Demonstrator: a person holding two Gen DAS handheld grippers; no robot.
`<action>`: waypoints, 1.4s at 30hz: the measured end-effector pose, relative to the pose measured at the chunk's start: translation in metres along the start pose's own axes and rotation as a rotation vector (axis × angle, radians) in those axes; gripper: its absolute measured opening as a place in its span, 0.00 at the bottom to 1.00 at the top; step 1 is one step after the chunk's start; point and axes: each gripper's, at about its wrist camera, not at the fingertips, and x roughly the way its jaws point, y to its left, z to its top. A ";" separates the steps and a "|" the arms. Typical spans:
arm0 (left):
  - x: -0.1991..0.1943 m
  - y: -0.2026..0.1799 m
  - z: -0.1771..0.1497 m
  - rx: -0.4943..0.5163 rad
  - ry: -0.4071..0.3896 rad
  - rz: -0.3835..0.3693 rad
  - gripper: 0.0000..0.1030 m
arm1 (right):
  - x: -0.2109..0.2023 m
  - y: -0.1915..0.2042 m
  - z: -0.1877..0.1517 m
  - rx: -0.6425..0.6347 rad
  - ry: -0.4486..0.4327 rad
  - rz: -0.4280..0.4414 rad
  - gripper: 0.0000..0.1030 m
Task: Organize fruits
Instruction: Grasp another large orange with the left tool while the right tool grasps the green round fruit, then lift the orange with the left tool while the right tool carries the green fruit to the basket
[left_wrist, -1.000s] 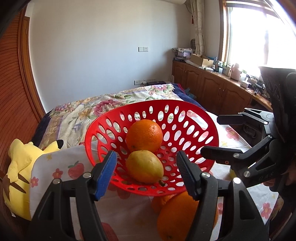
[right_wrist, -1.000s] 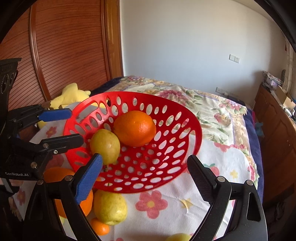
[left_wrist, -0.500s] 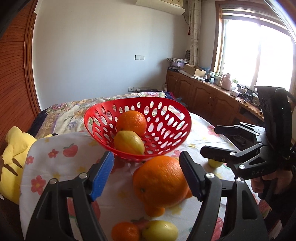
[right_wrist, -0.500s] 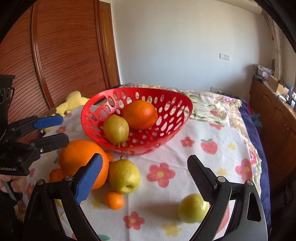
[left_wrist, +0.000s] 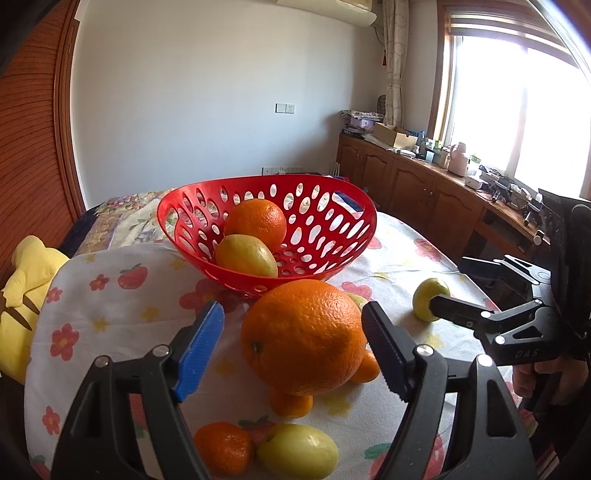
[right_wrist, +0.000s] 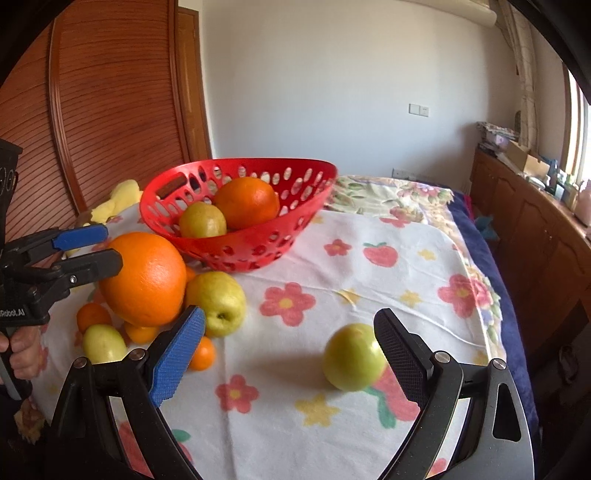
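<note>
Pulled back and lower than a second ago: red basket (left_wrist: 267, 229), then filling both views, now farther off on the flowered cloth (right_wrist: 369, 266), with loose fruit come into sight in front of it. Left gripper (left_wrist: 293, 332) spread wide, straddling the big orange (left_wrist: 303, 336) without a visible touch; right gripper (right_wrist: 290, 350) likewise spread, nothing pinched, green apple (right_wrist: 352, 356) just inside its black finger. Inside the basket: one orange (left_wrist: 256, 219), one yellow-green fruit (left_wrist: 245, 256). Outside it: one big orange, one yellow-green apple (right_wrist: 216, 302) touching its side, one pale green fruit (left_wrist: 297, 454) at the near edge, the lone green apple well apart to the right, and at least three small tangerines, one (right_wrist: 201, 352) near the blue pad, others partly hidden under and behind the big orange. Around: yellow plush toy (left_wrist: 22, 291) at the cloth's left edge, wooden slatted door (right_wrist: 103, 103) behind, low wooden cabinets (left_wrist: 417, 192) under the window (left_wrist: 517, 110).
</note>
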 end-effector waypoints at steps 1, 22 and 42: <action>0.002 -0.001 0.000 0.000 0.004 0.002 0.76 | 0.000 -0.003 -0.002 0.004 0.002 -0.008 0.92; 0.024 -0.010 -0.007 0.021 0.066 0.007 0.82 | 0.054 -0.049 -0.025 0.036 0.193 -0.087 0.74; 0.042 -0.009 -0.014 0.030 0.140 0.001 0.84 | 0.018 -0.018 -0.046 0.048 0.132 0.015 0.49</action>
